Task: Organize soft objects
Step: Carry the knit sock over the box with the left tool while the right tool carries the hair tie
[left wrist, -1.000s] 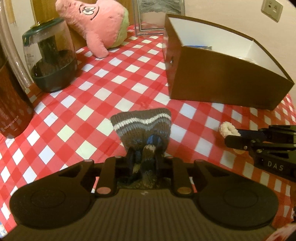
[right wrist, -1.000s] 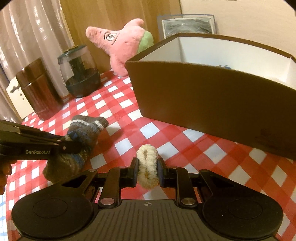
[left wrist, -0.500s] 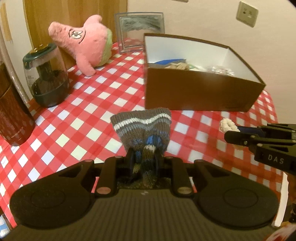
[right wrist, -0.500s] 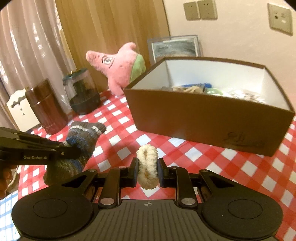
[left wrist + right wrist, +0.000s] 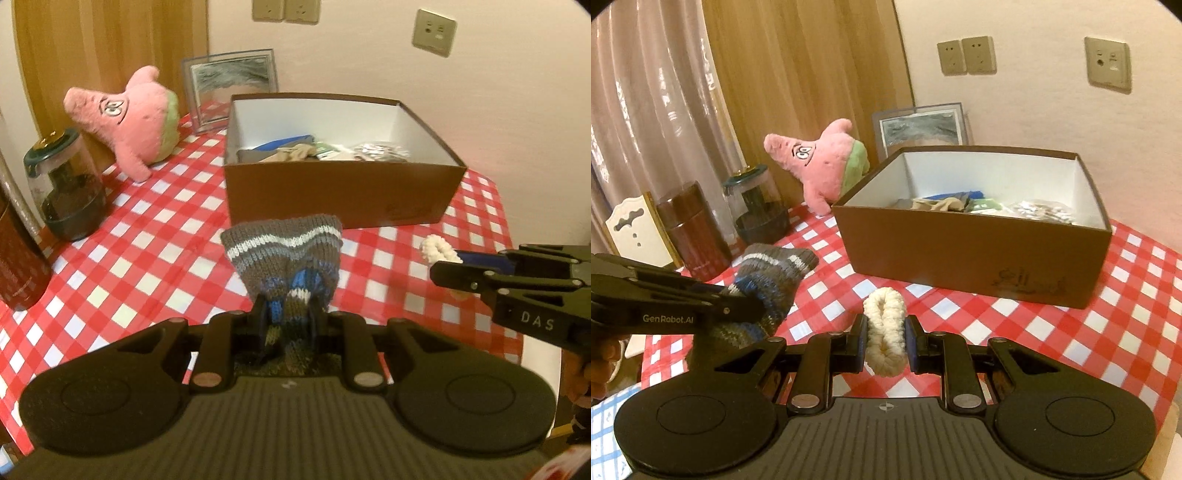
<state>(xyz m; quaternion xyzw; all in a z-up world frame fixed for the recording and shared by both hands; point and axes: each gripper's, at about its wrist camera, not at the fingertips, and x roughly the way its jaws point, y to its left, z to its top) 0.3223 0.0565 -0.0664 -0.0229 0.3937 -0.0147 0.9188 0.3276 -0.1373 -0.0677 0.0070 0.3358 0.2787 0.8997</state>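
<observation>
My left gripper [image 5: 286, 314] is shut on a grey, white and blue striped knitted sock [image 5: 284, 251] and holds it above the checked tablecloth; the sock also shows in the right wrist view [image 5: 772, 280]. My right gripper [image 5: 885, 326] is shut on a cream fluffy scrunchie [image 5: 885, 328], also seen in the left wrist view [image 5: 437, 249]. A brown open box [image 5: 343, 195] with white inner walls holds several soft items; it stands beyond both grippers [image 5: 975, 258].
A pink starfish plush [image 5: 133, 118] leans at the back left, next to a picture frame [image 5: 232, 86]. A glass jar with a green lid [image 5: 66, 184] and a brown canister [image 5: 18, 258] stand at the left. The table edge [image 5: 513, 258] is at the right.
Both grippers have risen and pulled back from the table, each still holding its item. The box interior has come into view.
</observation>
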